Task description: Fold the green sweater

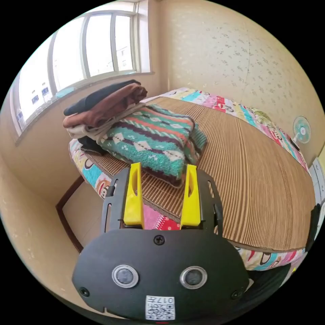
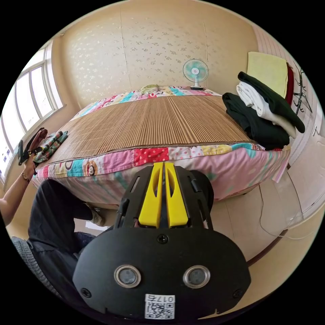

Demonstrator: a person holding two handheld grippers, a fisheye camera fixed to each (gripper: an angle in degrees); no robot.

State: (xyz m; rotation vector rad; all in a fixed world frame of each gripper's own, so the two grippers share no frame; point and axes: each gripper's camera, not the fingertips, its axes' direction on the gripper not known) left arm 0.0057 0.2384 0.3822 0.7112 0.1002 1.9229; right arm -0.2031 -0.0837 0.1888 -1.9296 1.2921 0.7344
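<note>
Woven bamboo matting (image 2: 159,122) covers the big bed (image 2: 189,159), with a bright patchwork sheet (image 2: 149,156) hanging over its near edge. Over on the bed's right side, a heap of black and white clothes (image 2: 264,111) leans against the wall. At the left corner under the window (image 1: 98,44), the green sweater (image 1: 155,142) sits folded on the mat, patterned in teal, orange and white, touching a stack of brown, dark and cream garments (image 1: 101,105) beside it. Left claw (image 1: 163,169) hangs just in front of the sweater, yellow jaws spread wide, gripping nothing. Right claw (image 2: 164,166) is off the bed's near edge, jaws pressed together and empty. Far back, a small fan (image 2: 195,72) stands by the wall.
</note>
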